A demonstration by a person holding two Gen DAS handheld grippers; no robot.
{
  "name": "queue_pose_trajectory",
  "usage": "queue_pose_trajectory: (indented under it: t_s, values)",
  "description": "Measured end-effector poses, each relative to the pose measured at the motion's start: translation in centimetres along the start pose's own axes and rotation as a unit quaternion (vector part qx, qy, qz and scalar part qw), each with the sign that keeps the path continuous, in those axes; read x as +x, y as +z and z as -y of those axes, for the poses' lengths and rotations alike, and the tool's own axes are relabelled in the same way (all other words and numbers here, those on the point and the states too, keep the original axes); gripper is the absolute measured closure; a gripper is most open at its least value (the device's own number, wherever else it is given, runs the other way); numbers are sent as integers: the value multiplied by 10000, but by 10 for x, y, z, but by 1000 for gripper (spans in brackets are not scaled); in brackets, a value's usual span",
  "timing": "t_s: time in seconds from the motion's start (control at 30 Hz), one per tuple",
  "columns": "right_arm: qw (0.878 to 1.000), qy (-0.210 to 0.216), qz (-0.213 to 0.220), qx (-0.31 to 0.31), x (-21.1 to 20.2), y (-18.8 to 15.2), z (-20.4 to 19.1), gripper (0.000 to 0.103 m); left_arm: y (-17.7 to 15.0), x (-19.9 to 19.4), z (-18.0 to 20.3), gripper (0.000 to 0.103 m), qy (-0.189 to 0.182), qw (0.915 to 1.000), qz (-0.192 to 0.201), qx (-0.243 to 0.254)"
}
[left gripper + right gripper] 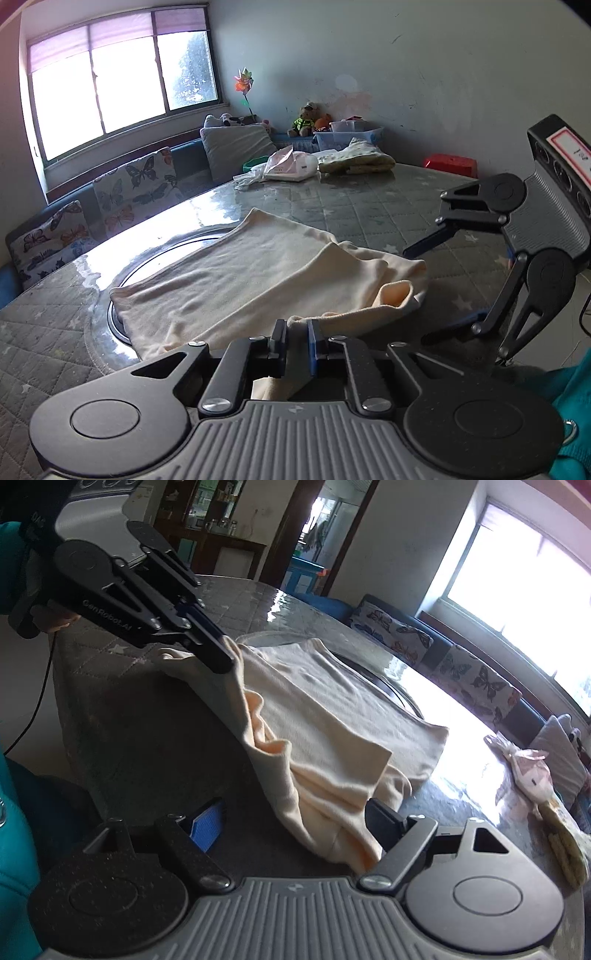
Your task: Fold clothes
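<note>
Roughly, by size:

Table: a round table [369, 199] under a quilted grey cover with a glossy sheet over it; a dark turntable ring [155, 254] is set in its middle.

Garment: a cream top [236, 280] lies mostly flat over the ring, its near end bunched and lifted off the cover. One sleeve [397, 293] shows its open cuff towards the camera.

Far clutter: a folded patterned cloth [356, 160] and a pink-and-white plastic bag [288, 166] sit at the table's far side, well apart from the top.

Left gripper [295, 341]: pinched tight on the near edge of the cream top; cloth passes between the pads and hangs below them.

Right gripper [295, 827]: jaws spread wide, holding nothing; the bunched hem lies between its fingers without being clamped.

Progress: early to middle, by my reading. The body is spread out, and one side looks already turned in, with a straight doubled edge across it. The sleeves and near end are untidy, and the lengthwise folds seem not yet made.

Left wrist view only: the flat far half of the top, the ring's full curve, and the clutter at the far side with a window and butterfly cushions [136, 192] behind.

Right wrist view only: how high the left gripper [221, 657] lifts the cloth, which drapes steeply from it to the table, and the blue pad [207, 827] on its own finger. It also shows a doorway and shelves behind.
</note>
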State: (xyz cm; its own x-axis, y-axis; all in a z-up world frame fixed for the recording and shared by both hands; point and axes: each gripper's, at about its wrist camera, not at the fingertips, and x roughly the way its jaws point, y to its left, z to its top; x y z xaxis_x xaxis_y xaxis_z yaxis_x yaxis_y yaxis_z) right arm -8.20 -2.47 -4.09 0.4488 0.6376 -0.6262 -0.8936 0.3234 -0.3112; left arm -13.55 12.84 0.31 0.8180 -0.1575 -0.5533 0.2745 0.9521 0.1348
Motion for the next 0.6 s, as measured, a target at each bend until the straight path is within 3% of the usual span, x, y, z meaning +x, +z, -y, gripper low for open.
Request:
queue_pose_trajectory:
  t_s: [0.23,0.37,0.4,0.5,0.6]
  values:
    - [9993,357,64,73,23,13,11,37,4,6,-13,91,-98,9997,-62,-199]
    - [9983,561,101,115,36,20,18,70,4,3,-15,91,-180,9994,-113,-275]
    - [9980,607,104,146,38,21,20,73,3,2,-15,90,-184,9994,-123,-273]
    - [9967,725,84,352,39,26,28,79,0,-4,-14,83,-152,9994,-132,-277]
    - [9949,841,63,558,39,30,36,82,-6,-8,-11,65,-88,9997,-145,-173]
